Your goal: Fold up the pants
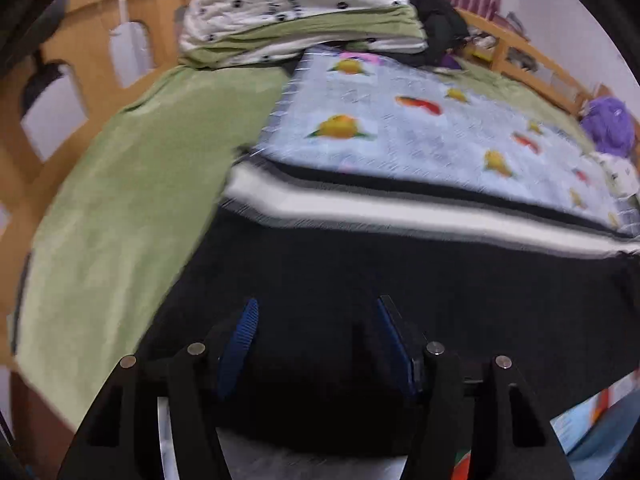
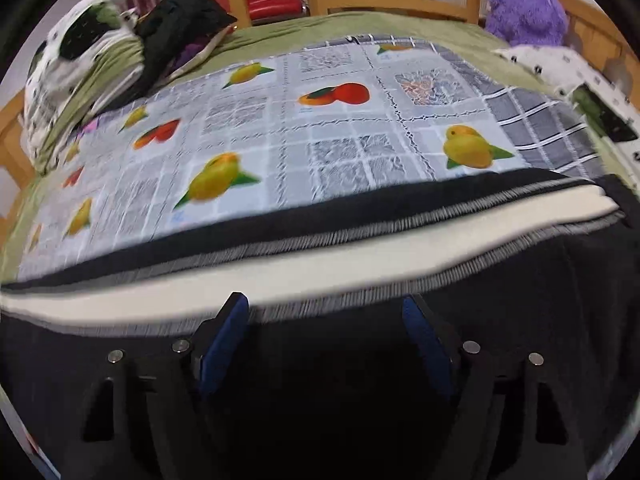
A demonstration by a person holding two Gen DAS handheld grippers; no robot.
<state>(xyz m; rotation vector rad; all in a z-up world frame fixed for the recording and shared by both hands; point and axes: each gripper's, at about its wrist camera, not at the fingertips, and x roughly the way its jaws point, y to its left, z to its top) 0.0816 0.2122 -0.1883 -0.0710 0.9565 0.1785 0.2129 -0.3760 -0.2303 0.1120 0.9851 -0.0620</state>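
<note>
Beyond both claws spreads the bed's olive-green sheet [image 1: 132, 184], and on it a pale blue mat printed with yellow and red fruit [image 2: 304, 136], which fills the far ground ahead of either set of fingers. Against the wooden bed rail [image 1: 80, 52], far ahead and to the left of the left claw, sits a stack of folded white-and-green bedding [image 1: 288, 12]; a fuzzy purple plush toy [image 2: 524, 4] rests far ahead and to the right of the right claw.

The black knit pants with a white-and-grey side stripe [image 2: 320, 380] lie directly under and just ahead of both claws, the stripe running crosswise past the fingertips along the mat's near edge. The cloth hangs over the near side of the bed.

The left claw [image 1: 316, 320] has its blue-padded fingers spread apart with dark fabric between them, not pinched. The right claw [image 2: 324, 312] is likewise released, tips reaching the stripe's lower border.

The step in hand looks like taking hold for a fold. To do it well, both claws should probably bite the same edge at matching height, pinch all layers through, and lift evenly so the stripe stays straight and the cloth does not bunch.
</note>
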